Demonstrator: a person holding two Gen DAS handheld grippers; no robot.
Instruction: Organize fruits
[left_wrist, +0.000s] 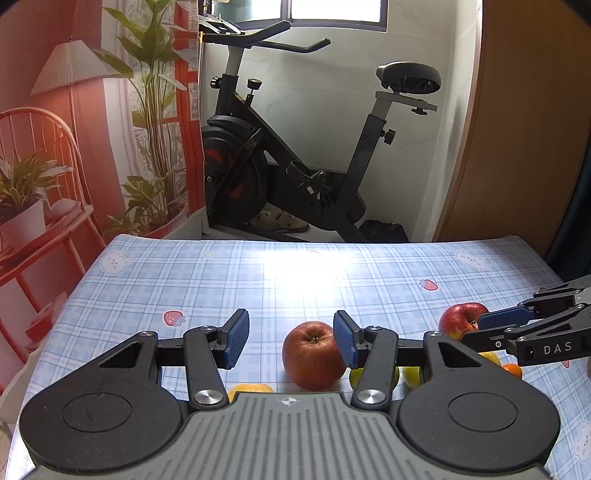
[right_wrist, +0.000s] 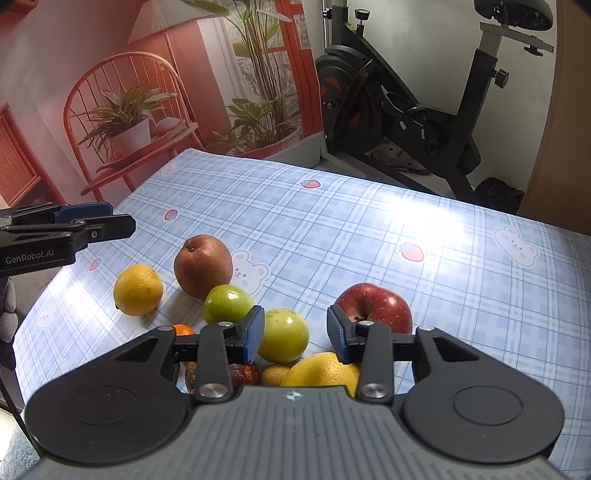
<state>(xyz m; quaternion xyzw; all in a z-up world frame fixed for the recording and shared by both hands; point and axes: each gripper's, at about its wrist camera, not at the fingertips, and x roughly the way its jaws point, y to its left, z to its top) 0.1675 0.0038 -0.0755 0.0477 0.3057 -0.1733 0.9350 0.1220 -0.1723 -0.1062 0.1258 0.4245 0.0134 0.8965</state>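
Note:
Fruit lies loose on the blue checked tablecloth (right_wrist: 369, 229). My left gripper (left_wrist: 291, 339) is open above a dull red apple (left_wrist: 312, 354), which shows in the right wrist view (right_wrist: 202, 265). A yellow orange (right_wrist: 137, 289) lies left of it. My right gripper (right_wrist: 295, 334) is open over a yellow-green fruit (right_wrist: 283, 335), with a green fruit (right_wrist: 226, 303) to its left, a bright red apple (right_wrist: 375, 306) to its right and a large yellow citrus (right_wrist: 320, 371) beneath. The right gripper shows in the left wrist view (left_wrist: 476, 328) beside the bright red apple (left_wrist: 460, 318).
A small orange mandarin (right_wrist: 183, 329) and a dark red fruit (right_wrist: 243, 373) lie under the right gripper. An exercise bike (left_wrist: 295, 155) stands beyond the table's far edge. A printed backdrop (left_wrist: 92, 129) hangs on the left. A wooden panel (left_wrist: 524, 129) stands at the right.

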